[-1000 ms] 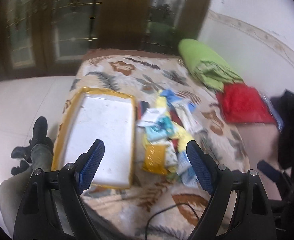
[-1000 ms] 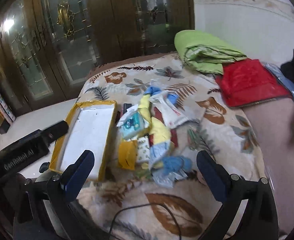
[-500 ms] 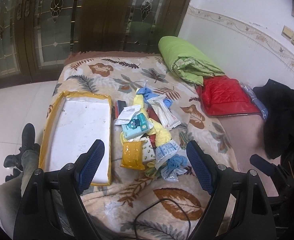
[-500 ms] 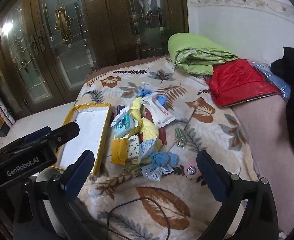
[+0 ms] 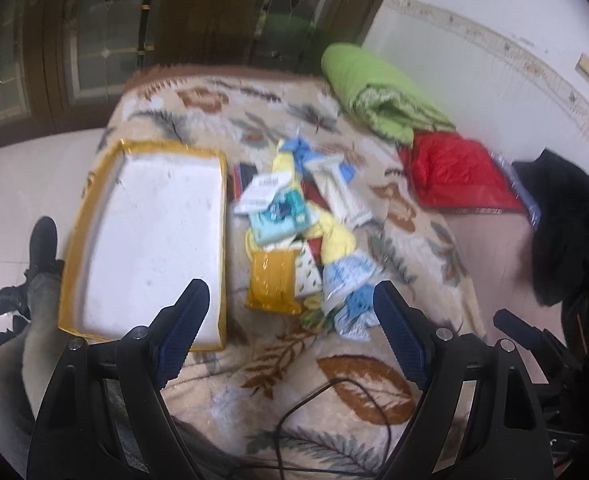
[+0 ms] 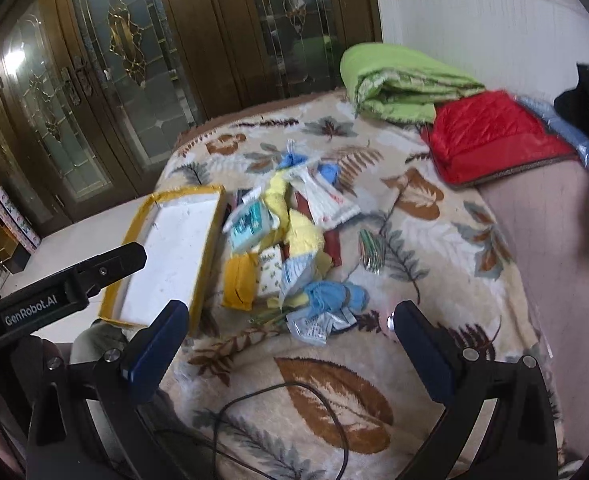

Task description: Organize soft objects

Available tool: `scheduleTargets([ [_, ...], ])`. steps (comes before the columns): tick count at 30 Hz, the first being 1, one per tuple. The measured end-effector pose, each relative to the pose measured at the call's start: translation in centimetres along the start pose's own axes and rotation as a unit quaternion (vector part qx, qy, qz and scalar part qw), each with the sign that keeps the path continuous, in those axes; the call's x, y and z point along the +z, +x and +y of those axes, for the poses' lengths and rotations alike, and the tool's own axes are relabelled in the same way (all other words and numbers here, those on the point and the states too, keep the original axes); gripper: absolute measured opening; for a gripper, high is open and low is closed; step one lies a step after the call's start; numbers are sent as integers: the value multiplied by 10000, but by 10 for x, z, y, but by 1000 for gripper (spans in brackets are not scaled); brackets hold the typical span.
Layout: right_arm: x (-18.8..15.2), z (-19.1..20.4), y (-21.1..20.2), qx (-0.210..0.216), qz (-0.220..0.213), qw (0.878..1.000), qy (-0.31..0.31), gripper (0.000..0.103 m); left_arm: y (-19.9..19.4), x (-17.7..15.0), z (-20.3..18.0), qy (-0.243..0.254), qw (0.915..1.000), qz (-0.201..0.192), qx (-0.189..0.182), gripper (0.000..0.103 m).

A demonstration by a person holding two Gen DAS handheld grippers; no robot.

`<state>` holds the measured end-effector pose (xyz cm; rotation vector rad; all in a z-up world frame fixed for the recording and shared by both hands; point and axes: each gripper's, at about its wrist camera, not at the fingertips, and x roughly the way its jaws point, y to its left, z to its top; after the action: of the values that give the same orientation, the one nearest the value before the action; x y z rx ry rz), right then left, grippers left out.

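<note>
A heap of soft packets and cloths lies mid-bed on a leaf-patterned blanket: an orange packet, a teal tissue pack, yellow cloth and blue items. The heap also shows in the right wrist view. A white tray with a yellow rim lies left of the heap, also seen in the right wrist view. My left gripper is open and empty, held above the near edge of the heap. My right gripper is open and empty, above the near side of the heap.
A folded green quilt and a red padded cushion lie at the far right of the bed. Black clothing lies at the right edge. A black cable crosses the near blanket. Glass-panelled wooden doors stand behind the bed.
Both views have shifted slightly and blurred; the heap looks a little nearer and larger in each. Both grippers stay open and nothing was picked up.
</note>
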<state>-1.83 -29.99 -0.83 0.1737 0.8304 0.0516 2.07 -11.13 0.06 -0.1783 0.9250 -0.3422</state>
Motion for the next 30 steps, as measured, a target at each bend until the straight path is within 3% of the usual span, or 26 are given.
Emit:
scheduleTargets([
  [5,-6,-15,34,108,249,9994,195,90,49,-4,9,-14,9987,508,-43,85],
  [10,-2,-21,64,131,472,9984,282,72,91,-1,10,114,9968,787,-49,82],
  [14,-1,-24,76,99,534,9980,322,71,111,4,13,102,9956,921,-95,82],
  [20,3,-23,104,67,728,9966,383,61,142,16,17,56,9932,1155,-95,81],
  [22,5,-23,117,83,807,9958,431,58,154,19,13,129,9916,1283,-50,71],
  [26,8,-25,132,90,895,9945,531,51,175,19,9,241,9882,1512,31,66],
  [28,9,-26,136,68,903,9944,553,49,183,18,9,319,9865,1604,125,55],
  [30,9,-26,141,110,942,9940,543,44,188,16,11,239,9857,1671,37,53],
])
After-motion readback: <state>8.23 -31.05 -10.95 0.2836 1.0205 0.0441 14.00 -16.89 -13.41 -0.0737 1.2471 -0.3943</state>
